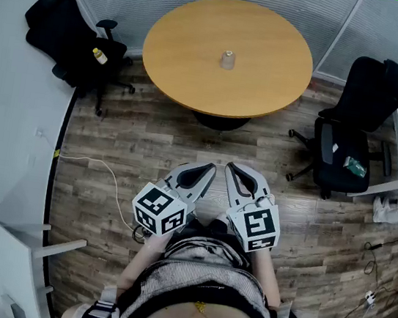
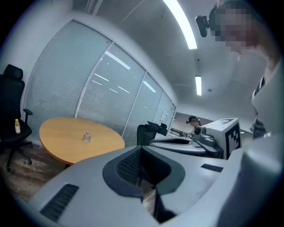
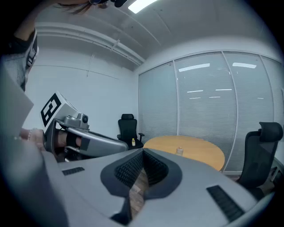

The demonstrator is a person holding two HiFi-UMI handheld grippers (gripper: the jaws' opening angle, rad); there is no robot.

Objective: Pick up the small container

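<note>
Close in front of the person's torso (image 1: 196, 280), well short of the round table (image 1: 174, 77), the left gripper (image 1: 208, 169) and right gripper (image 1: 233, 170) sit side by side. Each has its jaws pressed together on nothing. The small container (image 1: 228, 60) stands upright near the table's centre.

a round, light-wood surface (image 1: 191, 64) fills the upper centre of the frame on a dark pedestal (image 1: 221, 121). a small container (image 1: 228, 60) stands upright near its middle. the plank floor (image 1: 156, 148) carries a black office chair (image 1: 69, 39) at upper left, a second chair (image 1: 355, 133) at right, and a white cable (image 1: 111, 175).
</note>
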